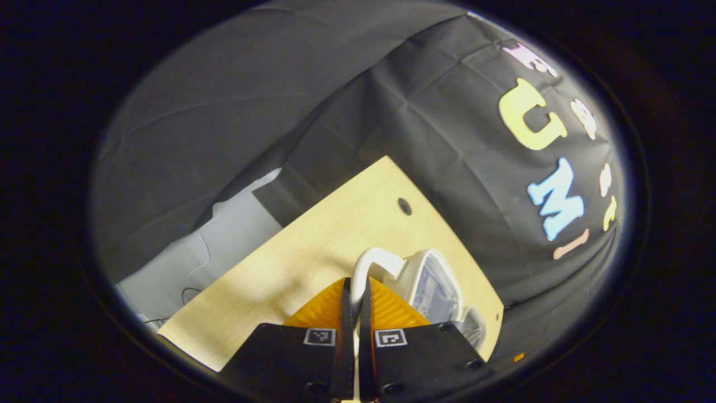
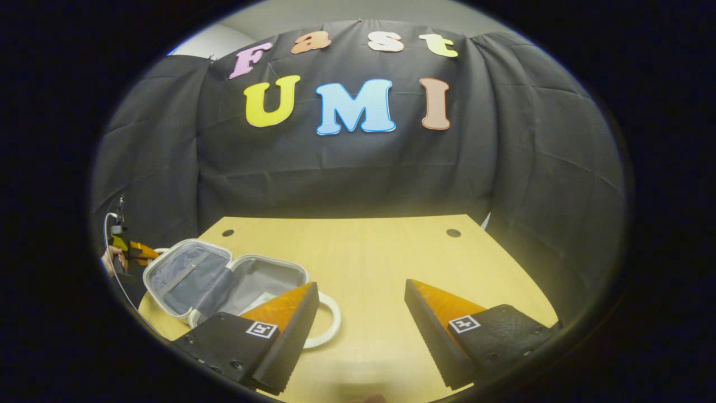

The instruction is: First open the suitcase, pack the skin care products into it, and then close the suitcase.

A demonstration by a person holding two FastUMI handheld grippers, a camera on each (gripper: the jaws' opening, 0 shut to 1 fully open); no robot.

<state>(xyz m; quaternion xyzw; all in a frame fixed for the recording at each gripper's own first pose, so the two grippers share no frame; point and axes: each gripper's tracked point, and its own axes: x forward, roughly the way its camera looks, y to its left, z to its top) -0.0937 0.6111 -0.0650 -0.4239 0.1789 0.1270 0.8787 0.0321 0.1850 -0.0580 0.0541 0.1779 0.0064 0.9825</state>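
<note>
A light wooden desk (image 2: 380, 263) with two small dark round holes near its far corners stands against the creased black cloth wall (image 2: 503, 168). Pale floor (image 1: 224, 235) with a thin cable lies beside it.

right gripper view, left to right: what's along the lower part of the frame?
Hand holding the left tongs → open suitcase → white suitcase handle → bare wooden table → right-side finger of this view's own open tongs.

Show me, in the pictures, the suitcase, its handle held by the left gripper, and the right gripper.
suitcase (image 2: 184, 274): right gripper view, open lid lining.
handle (image 1: 373, 258): left gripper view, curved top.
right gripper (image 2: 361, 305): right gripper view, between its fingertips.
</note>
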